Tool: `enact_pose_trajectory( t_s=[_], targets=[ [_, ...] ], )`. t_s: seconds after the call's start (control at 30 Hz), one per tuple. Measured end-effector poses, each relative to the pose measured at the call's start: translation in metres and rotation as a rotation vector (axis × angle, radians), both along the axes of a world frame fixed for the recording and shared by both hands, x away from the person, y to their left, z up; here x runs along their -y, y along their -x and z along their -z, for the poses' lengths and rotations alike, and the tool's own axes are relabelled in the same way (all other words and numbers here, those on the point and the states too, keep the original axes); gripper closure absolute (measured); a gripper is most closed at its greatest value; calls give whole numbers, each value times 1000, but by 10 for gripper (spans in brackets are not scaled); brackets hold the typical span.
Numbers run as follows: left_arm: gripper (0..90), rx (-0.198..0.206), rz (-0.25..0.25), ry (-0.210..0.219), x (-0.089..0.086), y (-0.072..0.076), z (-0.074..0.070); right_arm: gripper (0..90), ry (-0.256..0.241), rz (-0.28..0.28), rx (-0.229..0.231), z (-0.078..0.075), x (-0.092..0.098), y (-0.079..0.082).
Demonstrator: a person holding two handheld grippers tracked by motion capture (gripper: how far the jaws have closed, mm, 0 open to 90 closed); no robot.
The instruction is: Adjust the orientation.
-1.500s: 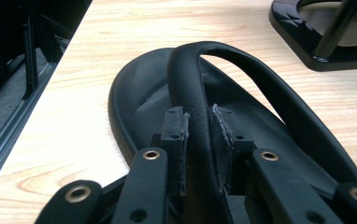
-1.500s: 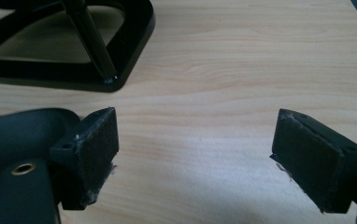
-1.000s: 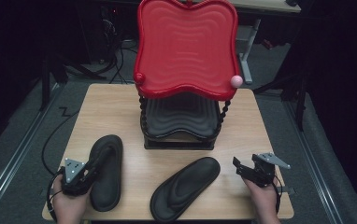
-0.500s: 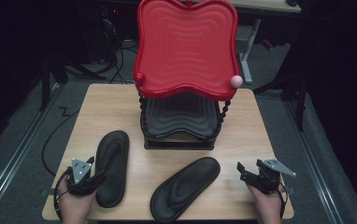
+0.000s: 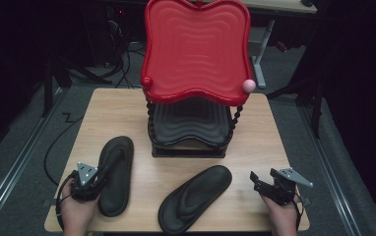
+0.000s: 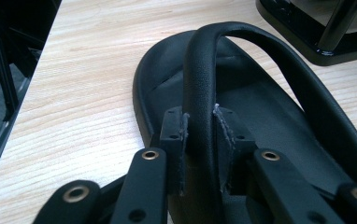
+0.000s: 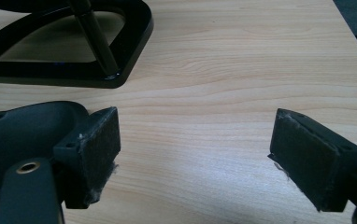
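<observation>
Two black flip-flops lie on the wooden table. The left flip-flop (image 5: 116, 169) lies lengthwise at the front left. My left gripper (image 5: 101, 173) is shut on its strap (image 6: 200, 79), which rises between the pads (image 6: 179, 140) in the left gripper view. The right flip-flop (image 5: 196, 196) lies at a slant near the front middle, and its edge (image 7: 22, 130) shows by one jaw in the right gripper view. To its right, my right gripper (image 5: 255, 181) stands open over bare wood (image 7: 195, 149), holding nothing.
A two-tier rack stands at mid-table: a red wavy tray (image 5: 196, 49) on top, a black tray (image 5: 188, 123) below, on beaded posts. Its black base (image 7: 120, 42) lies just beyond the right gripper. The table's front edge (image 5: 141, 228) is close to both hands.
The left gripper and the left flip-flop have shifted slightly right and away from the front edge. The right gripper has drifted a little right and nearer the front edge.
</observation>
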State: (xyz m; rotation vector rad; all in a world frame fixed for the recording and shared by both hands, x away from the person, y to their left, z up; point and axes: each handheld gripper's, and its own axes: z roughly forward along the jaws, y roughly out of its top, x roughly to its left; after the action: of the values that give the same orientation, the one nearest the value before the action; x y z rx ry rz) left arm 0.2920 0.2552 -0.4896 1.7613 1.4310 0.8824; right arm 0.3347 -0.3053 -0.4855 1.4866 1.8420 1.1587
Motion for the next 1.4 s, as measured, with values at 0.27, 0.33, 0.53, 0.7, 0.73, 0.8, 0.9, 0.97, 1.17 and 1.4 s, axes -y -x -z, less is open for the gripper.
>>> enact_pose_trajectory(
  t_s=[0.27,0.33,0.53,0.7,0.73,0.8,0.9,0.97,1.17,1.4],
  targets=[
    [496,-22,-9,-30,6,-18,5,152,20,-28,-8,3,-7,1],
    [457,-26,-18,-16,6,-18,6,152,14,-36,-6,3,-6,1],
    [675,-8,-11,25,1,-12,4,149,-16,-61,16,1,-4,4],
    [747,2,-2,30,-2,-9,4,153,-9,-49,3,2,-3,4],
    [749,2,-2,32,-2,-8,4,154,-9,-47,4,2,-3,4],
    [751,4,0,36,-3,-7,3,155,-13,-45,2,2,-3,4],
    [752,19,12,83,-6,-1,-1,160,-16,-51,9,1,-3,4],
    [753,29,18,107,-7,2,-2,163,-16,-56,12,1,-4,4],
    [752,88,81,149,0,21,-12,239,-9,-101,42,-2,-12,2],
    [752,141,140,161,11,42,-22,242,-35,-126,29,-4,-21,-8]
  ],
)
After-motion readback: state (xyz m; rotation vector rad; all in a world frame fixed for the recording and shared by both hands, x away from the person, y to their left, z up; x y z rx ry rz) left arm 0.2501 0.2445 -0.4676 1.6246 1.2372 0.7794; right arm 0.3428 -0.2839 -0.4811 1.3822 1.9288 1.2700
